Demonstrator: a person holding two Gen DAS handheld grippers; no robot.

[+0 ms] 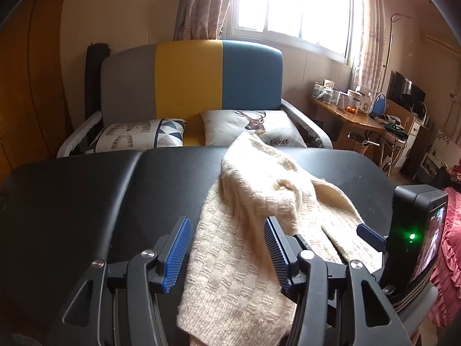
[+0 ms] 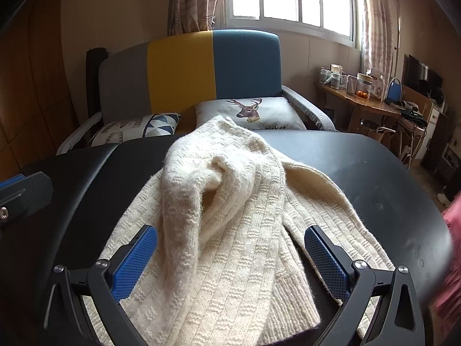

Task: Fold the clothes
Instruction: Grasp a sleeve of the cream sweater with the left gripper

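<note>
A cream knitted sweater (image 1: 253, 230) lies crumpled on a black table (image 1: 86, 196). It also fills the middle of the right wrist view (image 2: 224, 216), with a bunched fold on top. My left gripper (image 1: 227, 248) is open, its blue pads either side of the sweater's near left edge, above it. My right gripper (image 2: 230, 256) is open wide over the sweater's near part, holding nothing. The right gripper's body shows at the right edge of the left wrist view (image 1: 415, 230). The left gripper's blue finger shows at the left edge of the right wrist view (image 2: 20, 190).
A grey, yellow and blue sofa (image 1: 190, 80) with two cushions (image 1: 253, 127) stands behind the table. A wooden desk (image 1: 351, 115) with jars and boxes is at the right, under a bright window (image 1: 294, 5). Pink ruffled fabric (image 1: 449, 259) hangs at the right edge.
</note>
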